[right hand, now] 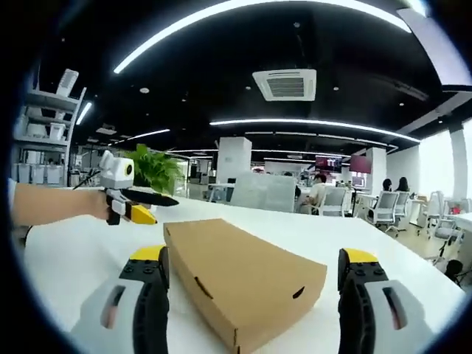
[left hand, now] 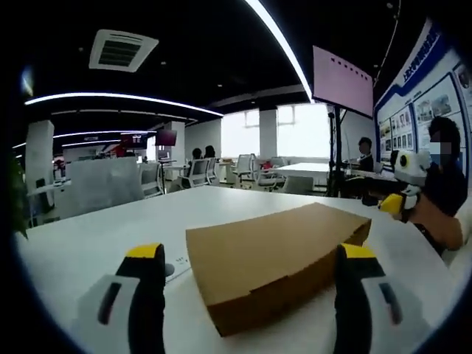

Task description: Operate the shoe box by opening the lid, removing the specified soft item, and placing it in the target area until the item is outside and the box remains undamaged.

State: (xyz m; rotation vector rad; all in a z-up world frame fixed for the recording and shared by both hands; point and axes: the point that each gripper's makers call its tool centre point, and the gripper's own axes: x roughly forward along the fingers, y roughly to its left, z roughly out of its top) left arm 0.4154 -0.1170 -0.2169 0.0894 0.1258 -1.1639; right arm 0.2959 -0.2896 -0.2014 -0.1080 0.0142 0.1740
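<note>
A flat brown cardboard shoe box [left hand: 276,254] lies on the white table [left hand: 88,236] with its lid down. My left gripper [left hand: 251,258] is open, its yellow-tipped jaws standing wide to either side of the box's near corner. In the right gripper view the same box [right hand: 240,276] lies between the wide jaws of my open right gripper [right hand: 254,265], close in front. The other gripper [right hand: 133,203] comes in from the left, held in a hand above the table beyond the box. In the left gripper view the right gripper [left hand: 402,188] shows at the far right.
A green potted plant [right hand: 155,169] stands past the table's far edge. Office chairs [left hand: 199,171] and desks sit behind, with several people seated. A poster wall [left hand: 428,103] runs along the right, and a hanging screen [left hand: 343,80] is overhead.
</note>
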